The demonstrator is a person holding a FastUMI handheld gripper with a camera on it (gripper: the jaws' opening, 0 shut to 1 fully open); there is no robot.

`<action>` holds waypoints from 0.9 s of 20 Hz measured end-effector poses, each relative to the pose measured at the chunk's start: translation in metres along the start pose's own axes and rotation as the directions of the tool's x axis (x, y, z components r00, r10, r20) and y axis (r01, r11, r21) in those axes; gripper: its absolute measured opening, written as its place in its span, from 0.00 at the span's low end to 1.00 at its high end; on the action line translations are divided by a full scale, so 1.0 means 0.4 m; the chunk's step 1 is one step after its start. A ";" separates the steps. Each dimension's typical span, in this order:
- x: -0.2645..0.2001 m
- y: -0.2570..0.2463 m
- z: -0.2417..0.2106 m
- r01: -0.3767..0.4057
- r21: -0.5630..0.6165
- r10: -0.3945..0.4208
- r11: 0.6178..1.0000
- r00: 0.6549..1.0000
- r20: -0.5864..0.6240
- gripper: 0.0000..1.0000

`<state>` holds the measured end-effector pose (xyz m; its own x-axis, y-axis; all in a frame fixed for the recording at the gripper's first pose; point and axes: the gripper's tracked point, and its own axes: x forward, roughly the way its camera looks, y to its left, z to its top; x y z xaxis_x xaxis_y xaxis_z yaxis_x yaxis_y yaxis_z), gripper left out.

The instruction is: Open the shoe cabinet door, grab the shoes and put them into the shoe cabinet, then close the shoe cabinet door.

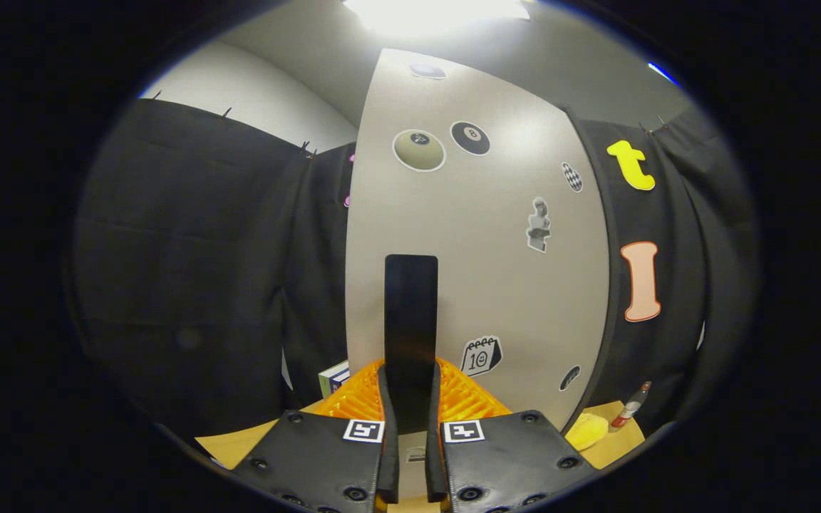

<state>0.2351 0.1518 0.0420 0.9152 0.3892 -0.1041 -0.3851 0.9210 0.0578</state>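
The shoe cabinet door [496, 214] is a tall beige panel with several stickers, and it stands right in front of me. A black upright handle [410, 313] runs down its lower middle. My gripper [410, 417] is shut on the handle's lower end. Its orange ribbed fingers [353, 399] press on the handle from both sides. Whether the door is ajar or flush I cannot tell. The cabinet's inside is hidden behind the door.
A wooden table top [239, 442] lies below the fingers. A yellow sponge-like lump [587, 429] and a small bottle [631, 407] sit to the door's right. A box [334, 377] stands by the door's lower left corner. Black cloth walls hang on both sides.
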 end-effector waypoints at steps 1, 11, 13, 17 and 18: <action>-0.016 -0.010 0.001 0.000 0.002 0.000 1.000 1.000 0.001 0.16; -0.134 -0.103 0.010 0.060 -0.007 -0.060 0.998 0.998 0.001 0.16; -0.144 -0.127 0.009 0.093 -0.018 -0.093 0.995 0.996 0.005 0.16; -0.168 -0.172 0.011 0.153 -0.018 -0.153 0.988 0.988 0.008 0.15; -0.175 -0.184 0.010 0.175 -0.016 -0.175 0.984 0.985 0.007 0.15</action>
<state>0.2000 0.0568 0.0490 0.9692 0.2223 -0.1059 -0.2211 0.9750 0.0230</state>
